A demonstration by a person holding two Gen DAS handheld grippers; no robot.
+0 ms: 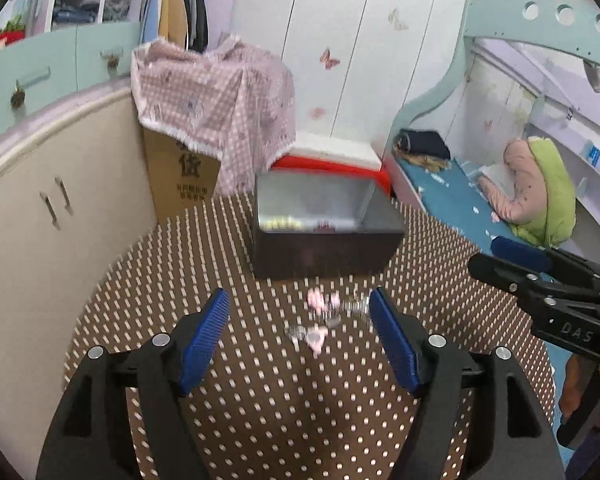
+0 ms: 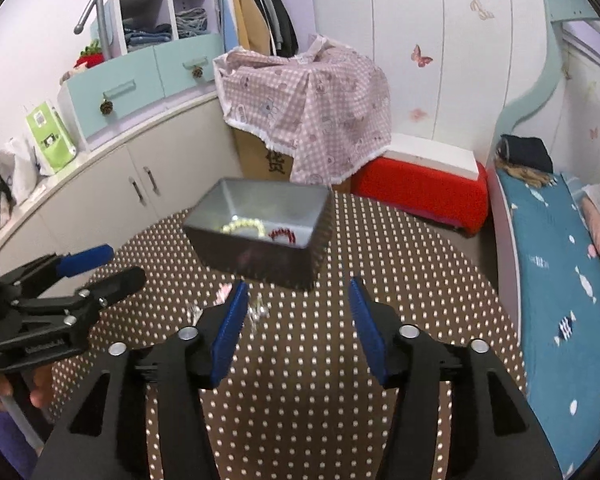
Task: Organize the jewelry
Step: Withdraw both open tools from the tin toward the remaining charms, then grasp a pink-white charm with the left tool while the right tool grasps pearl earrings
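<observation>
An open dark metal box [image 1: 324, 254] [image 2: 260, 256] stands on the round table with the brown dotted cloth [image 1: 260, 380] [image 2: 300, 380]. Inside it lie a pale bead bracelet [image 2: 244, 226] and a red bead bracelet [image 2: 283, 235]. In front of the box, pink and clear jewelry pieces [image 1: 320, 316] [image 2: 256, 312] lie on the cloth. My left gripper [image 1: 300, 320] hovers open just short of these pieces, nothing between its blue pads. My right gripper [image 2: 296, 308] is open and empty in front of the box, the jewelry beside its left fingertip.
A cardboard box under a pink checked cloth [image 1: 216, 108] [image 2: 312, 116] and a red storage box [image 2: 420, 192] stand behind the table. Cream cabinets [image 1: 40, 220] run along the left. A bed with a blue sheet [image 2: 560, 300] lies to the right.
</observation>
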